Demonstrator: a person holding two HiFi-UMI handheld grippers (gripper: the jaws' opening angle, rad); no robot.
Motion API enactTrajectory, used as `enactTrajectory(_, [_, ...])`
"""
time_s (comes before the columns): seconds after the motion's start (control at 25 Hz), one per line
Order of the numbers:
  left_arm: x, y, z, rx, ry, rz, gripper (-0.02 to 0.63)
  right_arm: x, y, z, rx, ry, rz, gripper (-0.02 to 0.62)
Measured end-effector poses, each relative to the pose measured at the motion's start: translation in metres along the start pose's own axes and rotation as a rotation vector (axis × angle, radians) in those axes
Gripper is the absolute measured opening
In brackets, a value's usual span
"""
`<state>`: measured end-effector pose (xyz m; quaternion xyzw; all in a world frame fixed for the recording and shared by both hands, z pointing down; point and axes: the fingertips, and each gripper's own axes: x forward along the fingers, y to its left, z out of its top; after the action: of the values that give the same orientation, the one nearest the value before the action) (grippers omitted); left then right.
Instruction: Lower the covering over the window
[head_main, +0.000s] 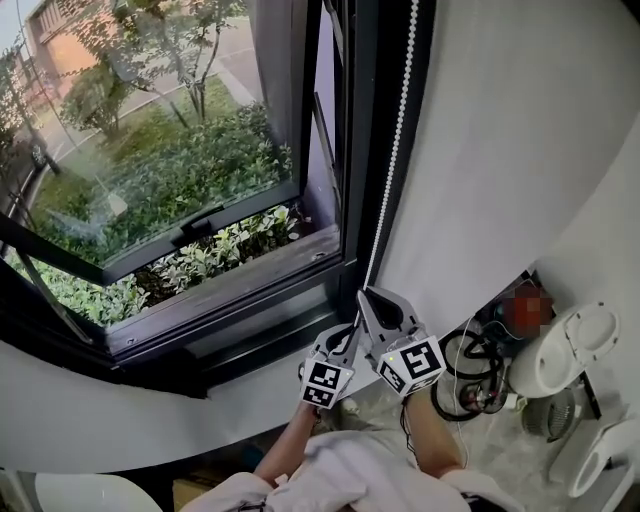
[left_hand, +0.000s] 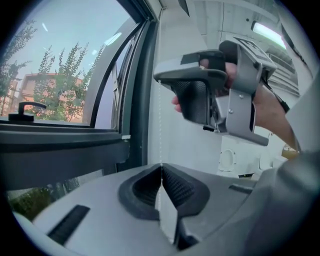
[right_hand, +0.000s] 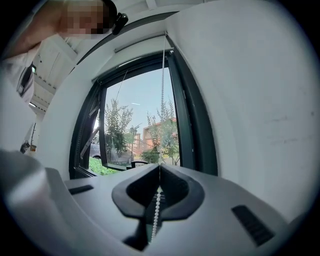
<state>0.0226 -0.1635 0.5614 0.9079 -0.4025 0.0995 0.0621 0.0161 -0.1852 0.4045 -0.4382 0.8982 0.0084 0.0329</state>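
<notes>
A white bead chain (head_main: 396, 140) hangs down the dark window frame (head_main: 365, 120) beside the white wall. My right gripper (head_main: 366, 294) is shut on the chain, and its beads (right_hand: 156, 210) run through the closed jaws and on up (right_hand: 163, 85) to the top of the window. My left gripper (head_main: 343, 338) sits just below and left of the right one. It is shut on the same chain (left_hand: 160, 130), which rises thin and taut from its jaws. The right gripper (left_hand: 200, 95) shows above it in a hand. A pale bar (right_hand: 145, 45) lies along the top of the window opening.
The window sash (head_main: 170, 240) is tilted open, with a black handle (head_main: 200, 224) and green shrubs outside. Low at the right, black cables (head_main: 470, 370) and white appliances (head_main: 565, 350) lie on the floor. The white wall (head_main: 500, 150) is close on the right.
</notes>
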Motion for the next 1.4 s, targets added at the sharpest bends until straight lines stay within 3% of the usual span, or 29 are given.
enactTrajectory(0.4, [-0.002,-0.005,-0.054,-0.018,0.127,-0.013,0.020,0.008,0.000,-0.062,0.052,0.116,0.012,-0.003])
enactTrajectory(0.64, [-0.012,-0.007,-0.053,-0.023,0.127,-0.026,0.021,0.009,0.005,-0.090,0.072,0.169,0.032,-0.003])
enactTrajectory(0.76, [-0.022,-0.004,-0.046,-0.040,0.118,-0.042,0.058,0.008,0.006,-0.107,0.079,0.205,0.037,-0.003])
enactTrajectory(0.84, [-0.030,-0.001,-0.035,-0.056,0.095,-0.050,0.093,0.006,0.006,-0.118,0.086,0.230,0.039,-0.003])
enactTrajectory(0.96, [-0.044,0.004,-0.004,-0.053,0.040,-0.054,0.096,0.001,0.007,-0.133,0.101,0.254,0.037,-0.003])
enactTrajectory(1.4, [-0.066,0.011,0.131,0.067,-0.210,-0.080,0.095,-0.005,0.011,-0.160,0.119,0.304,0.041,-0.003])
